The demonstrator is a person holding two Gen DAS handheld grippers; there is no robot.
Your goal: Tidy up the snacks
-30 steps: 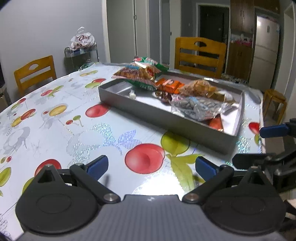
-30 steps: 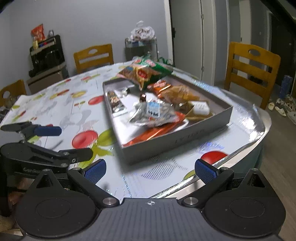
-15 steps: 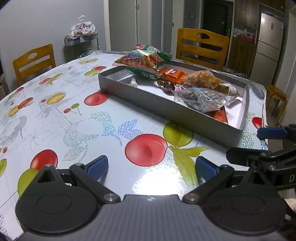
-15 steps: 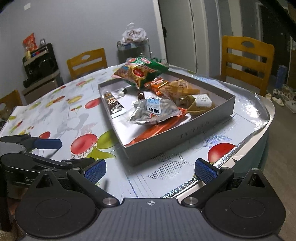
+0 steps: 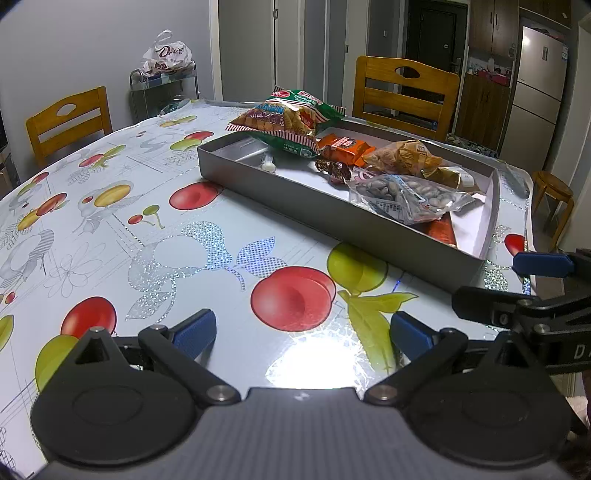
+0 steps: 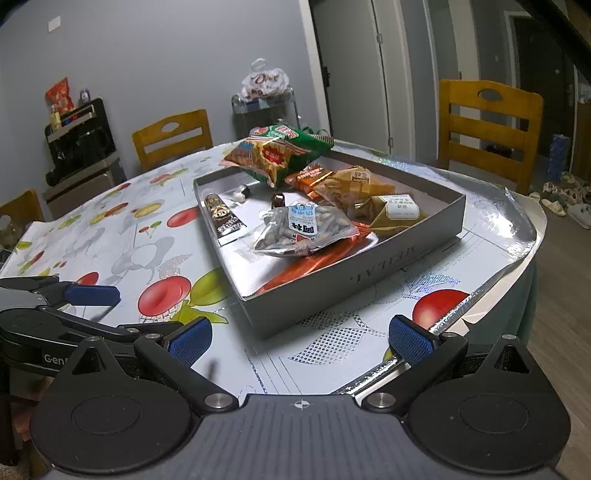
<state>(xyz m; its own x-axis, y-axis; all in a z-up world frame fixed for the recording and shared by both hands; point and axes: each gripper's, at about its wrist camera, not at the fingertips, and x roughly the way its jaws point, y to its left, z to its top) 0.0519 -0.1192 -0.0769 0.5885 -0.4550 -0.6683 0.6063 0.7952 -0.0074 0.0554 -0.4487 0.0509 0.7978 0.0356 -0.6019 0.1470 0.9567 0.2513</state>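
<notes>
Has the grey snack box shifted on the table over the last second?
No. In the left wrist view the grey snack box keeps its corner beside the same red cherry print; only the cameras moved.

Grey walls (image 6: pixel 166 55) and pale doors (image 6: pixel 354 66) are enclosing the room, with wooden chairs (image 5: pixel 404 94) standing around a table (image 5: pixel 110 221) wearing a fruit-print cloth. A fridge (image 5: pixel 535 85) is standing by dark cabinets (image 5: pixel 493 26), and lamp glare (image 5: pixel 314 363) is shining off the cloth.
</notes>
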